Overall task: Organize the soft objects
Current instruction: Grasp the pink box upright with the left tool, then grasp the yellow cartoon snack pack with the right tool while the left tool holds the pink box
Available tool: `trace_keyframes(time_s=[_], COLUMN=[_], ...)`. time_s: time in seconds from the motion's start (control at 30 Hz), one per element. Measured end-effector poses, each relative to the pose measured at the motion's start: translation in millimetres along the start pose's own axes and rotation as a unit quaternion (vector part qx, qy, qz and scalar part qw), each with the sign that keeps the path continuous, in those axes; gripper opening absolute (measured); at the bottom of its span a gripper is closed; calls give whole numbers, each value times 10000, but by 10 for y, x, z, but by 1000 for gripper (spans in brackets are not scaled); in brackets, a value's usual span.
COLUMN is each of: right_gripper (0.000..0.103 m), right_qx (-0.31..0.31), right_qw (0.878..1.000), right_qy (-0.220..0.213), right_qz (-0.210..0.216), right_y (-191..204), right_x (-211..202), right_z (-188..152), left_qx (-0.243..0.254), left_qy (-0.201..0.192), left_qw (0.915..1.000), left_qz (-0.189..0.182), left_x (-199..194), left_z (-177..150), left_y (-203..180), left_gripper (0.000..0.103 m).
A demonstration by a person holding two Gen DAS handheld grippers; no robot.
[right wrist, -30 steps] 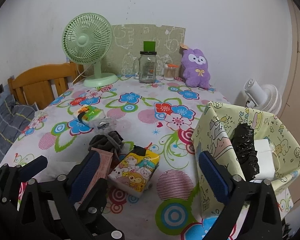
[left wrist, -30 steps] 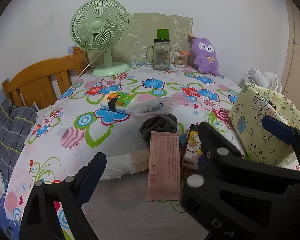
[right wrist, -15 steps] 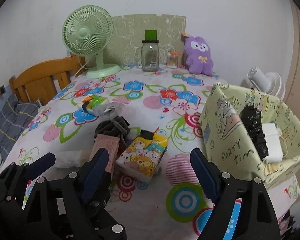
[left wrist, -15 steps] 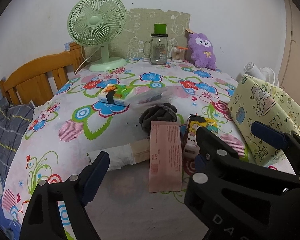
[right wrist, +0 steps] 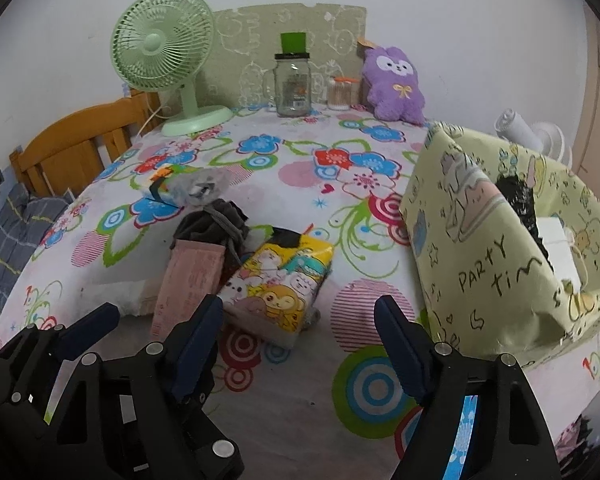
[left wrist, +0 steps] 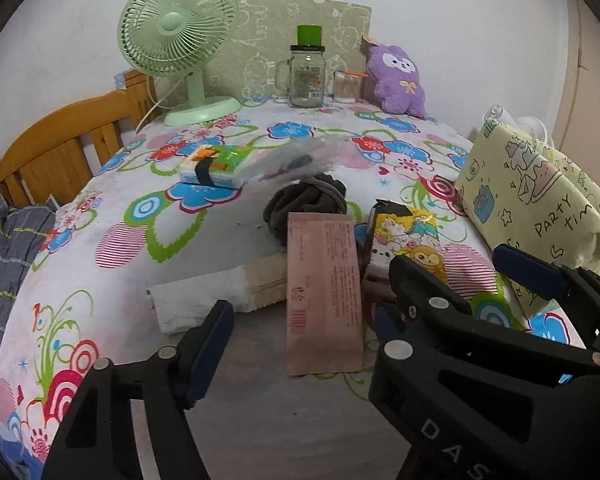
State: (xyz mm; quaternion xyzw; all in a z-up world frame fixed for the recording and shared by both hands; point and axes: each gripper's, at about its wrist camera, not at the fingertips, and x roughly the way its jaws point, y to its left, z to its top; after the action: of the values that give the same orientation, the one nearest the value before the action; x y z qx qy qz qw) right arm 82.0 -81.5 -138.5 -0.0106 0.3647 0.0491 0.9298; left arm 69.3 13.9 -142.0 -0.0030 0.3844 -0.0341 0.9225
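Note:
A yellow cartoon tissue pack (right wrist: pixel 282 284) lies on the floral tablecloth; it also shows in the left wrist view (left wrist: pixel 410 244). Beside it are a pink paper packet (left wrist: pixel 320 292), a dark grey cloth bundle (left wrist: pixel 308 200), and a white wrapped roll (left wrist: pixel 204 300). A yellow-green "Party time" bag (right wrist: pixel 500 256) stands at the right, holding a black item (right wrist: pixel 520 200) and a white box (right wrist: pixel 556 244). My right gripper (right wrist: pixel 300 344) is open and empty, just in front of the tissue pack. My left gripper (left wrist: pixel 308 344) is open and empty, over the pink packet's near end.
A green fan (left wrist: pixel 180 40), a glass jar (left wrist: pixel 306 76), a small cup (left wrist: pixel 346 86) and a purple plush (left wrist: pixel 398 80) stand at the back. A green-white pack (left wrist: pixel 216 164) and clear plastic bag (left wrist: pixel 300 156) lie mid-table. A wooden chair (left wrist: pixel 60 152) is left.
Both grippers have moved slightly lower and nearer to the items at the table's front. The right gripper now faces the tissue pack more directly. Nothing on the table moved.

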Motion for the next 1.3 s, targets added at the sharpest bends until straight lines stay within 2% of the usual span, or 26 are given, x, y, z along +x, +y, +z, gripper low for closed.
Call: trace_keyframes(time_s=[0.1, 0.27, 0.33, 0.47, 0.77, 1.23, 1.3], right_gripper=[79, 79, 79, 79, 79, 78, 74], right_qx=[28, 48, 54, 38, -13, 71, 80], right_qw=[10000, 9999, 9999, 9999, 9997, 9998, 9996], right_qy=[54, 114, 135, 115, 9, 153, 214], right_qz=[-34, -68, -55, 11, 224, 139, 159], right_y=[-33, -54, -55, -28, 118, 155, 152], right_x=[25, 53, 61, 38, 14, 260, 308], right_z=[-24, -46, -51, -47, 39, 165, 167], left_qx=[32, 70, 102, 64, 0, -85, -84], left_qy=[48, 67, 68, 106, -125, -60, -7], left_qw=[9999, 9999, 9999, 9999, 9998, 9996, 9995], left_qz=[-114, -50, -29, -94, 140, 278, 297], left_x=[41, 71, 71, 49, -81, 112, 139], left_z=[-4, -11, -9, -15, 40, 145, 145], left_y=[-22, -34, -29, 20, 133, 210, 207], left_gripper=[60, 52, 40, 40, 40, 40, 39])
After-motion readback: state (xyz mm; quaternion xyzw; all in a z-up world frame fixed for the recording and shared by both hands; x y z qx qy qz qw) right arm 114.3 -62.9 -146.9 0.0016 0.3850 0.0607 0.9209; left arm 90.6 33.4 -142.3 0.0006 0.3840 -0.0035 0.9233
